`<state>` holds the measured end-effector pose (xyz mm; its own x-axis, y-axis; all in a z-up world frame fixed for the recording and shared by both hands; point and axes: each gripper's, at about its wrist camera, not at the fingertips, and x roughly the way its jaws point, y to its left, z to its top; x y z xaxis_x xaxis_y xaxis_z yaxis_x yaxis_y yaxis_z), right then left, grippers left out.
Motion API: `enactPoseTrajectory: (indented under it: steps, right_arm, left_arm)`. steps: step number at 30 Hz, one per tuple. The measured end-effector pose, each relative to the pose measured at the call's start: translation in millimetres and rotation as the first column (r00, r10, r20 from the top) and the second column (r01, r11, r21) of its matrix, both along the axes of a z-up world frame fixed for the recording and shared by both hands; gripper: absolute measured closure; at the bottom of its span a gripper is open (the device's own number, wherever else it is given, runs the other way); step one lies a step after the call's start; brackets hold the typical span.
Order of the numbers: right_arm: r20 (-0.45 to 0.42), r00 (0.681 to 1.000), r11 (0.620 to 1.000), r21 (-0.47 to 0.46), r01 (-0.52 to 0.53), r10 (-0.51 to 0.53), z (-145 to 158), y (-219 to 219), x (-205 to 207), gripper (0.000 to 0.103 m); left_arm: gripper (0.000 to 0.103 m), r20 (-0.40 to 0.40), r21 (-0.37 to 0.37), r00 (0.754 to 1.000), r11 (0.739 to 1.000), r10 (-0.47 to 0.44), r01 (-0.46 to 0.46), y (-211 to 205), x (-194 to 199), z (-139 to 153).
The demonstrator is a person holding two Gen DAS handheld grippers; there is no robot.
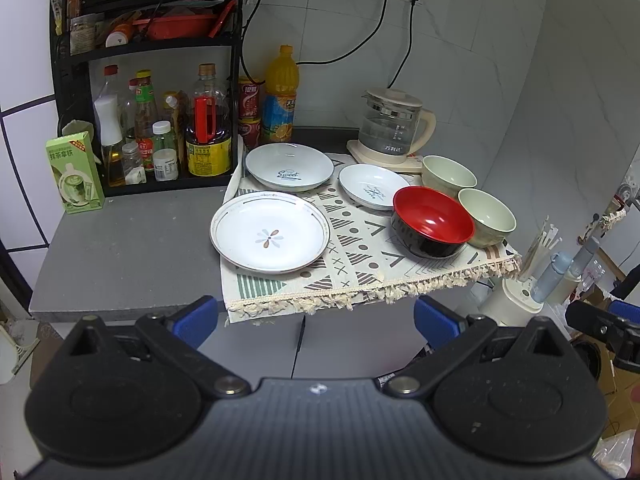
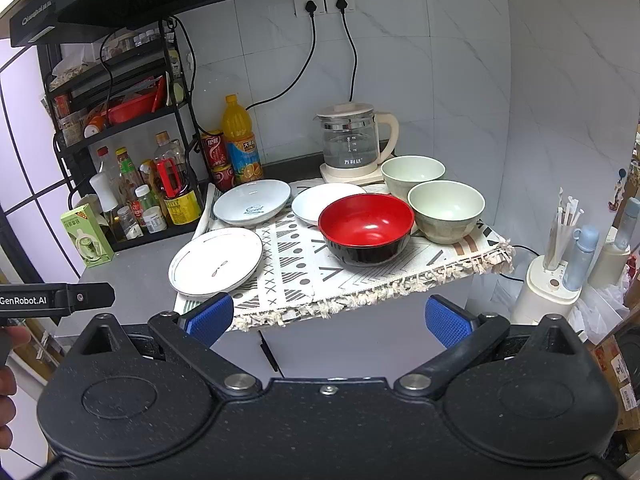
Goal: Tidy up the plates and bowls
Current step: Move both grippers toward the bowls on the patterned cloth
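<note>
Hovering before the patterned cloth (image 1: 360, 256), both the left gripper (image 1: 316, 316) and right gripper (image 2: 328, 316) gaped wide, holding nothing; the red bowl (image 2: 366, 226) sat mid-cloth.

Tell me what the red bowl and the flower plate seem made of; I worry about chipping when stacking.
The red bowl looks like glossy lacquered plastic or melamine: red inside, black outside, soft highlights. The flower plate looks like glazed ceramic: white, shiny, thin painted rim line, though melamine can't be ruled out.
</note>
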<state>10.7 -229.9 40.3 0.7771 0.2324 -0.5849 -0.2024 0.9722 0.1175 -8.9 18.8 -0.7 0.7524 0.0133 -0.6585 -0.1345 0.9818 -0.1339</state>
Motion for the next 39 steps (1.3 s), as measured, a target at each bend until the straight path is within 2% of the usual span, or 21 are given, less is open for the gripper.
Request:
enactPoseTrajectory:
  steps: [23, 39]
  right_arm:
    - [-0.003, 1.000, 1.000, -0.020, -0.014, 0.014, -4.3, 1.8, 2.5, 0.000]
    - [-0.049, 0.999, 1.000, -0.015, -0.010, 0.009, -13.8, -10.2, 32.8, 0.000]
  left_arm:
    - [0.000, -0.025, -0.013, 1.000, 1.000, 0.015, -0.015, -1.1, 3.5, -13.9]
    - [0.000, -0.076, -0.004, 0.996, 0.999, 0.053, -0.053, -7.2, 37.4, -18.3]
